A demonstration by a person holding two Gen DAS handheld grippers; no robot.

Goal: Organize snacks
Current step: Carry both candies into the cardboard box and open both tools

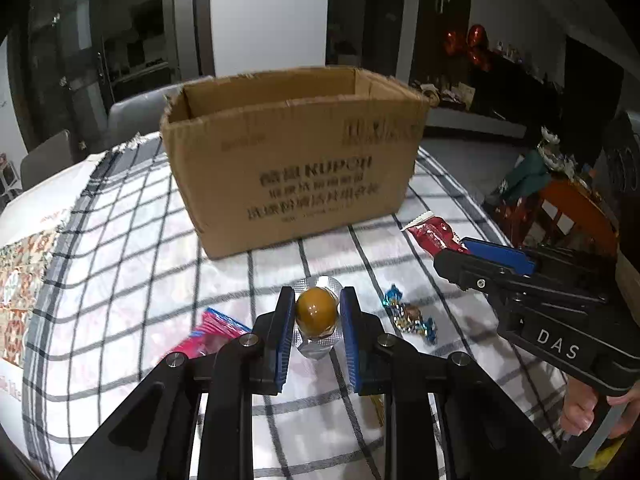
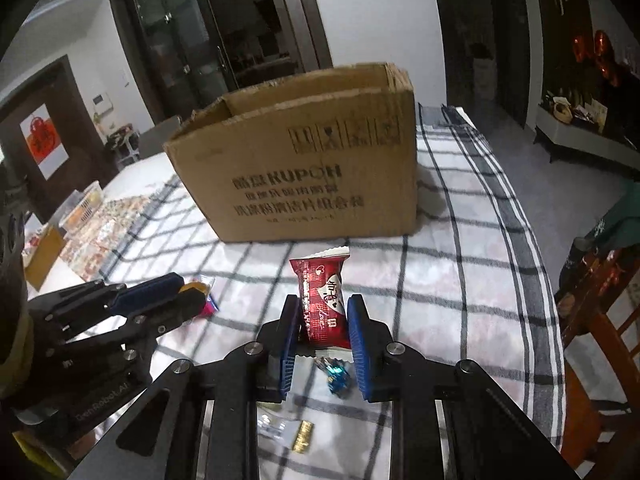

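Left wrist view is filled at its centre by a brown egg-shaped snack in a clear blister on silver foil (image 1: 317, 314), which is clamped between the blue pads of the left gripper (image 1: 316, 316) and carried above the checked tablecloth (image 1: 132, 240). This pack is judged light but crushable; its dome is smooth and likely slippery, so the pads are best kept on its flanks, as they are, with modest pressure. In the right wrist view a red sealed snack packet (image 2: 323, 304) is pinched low on its body by the narrowly set right gripper (image 2: 323, 320), its crimped upper end standing free. Such a packet is judged soft and light, its film prone to sliding, so a hold across the filled middle is favoured over the flat seal. An open cardboard box (image 1: 292, 160) stands just beyond both grippers on the cloth, presumably the place where the snacks are to be gathered. Left on the cloth are blue-foil wrapped candies (image 1: 408, 316), a pink packet (image 1: 212, 332) and a gold-wrapped piece (image 2: 301, 436).
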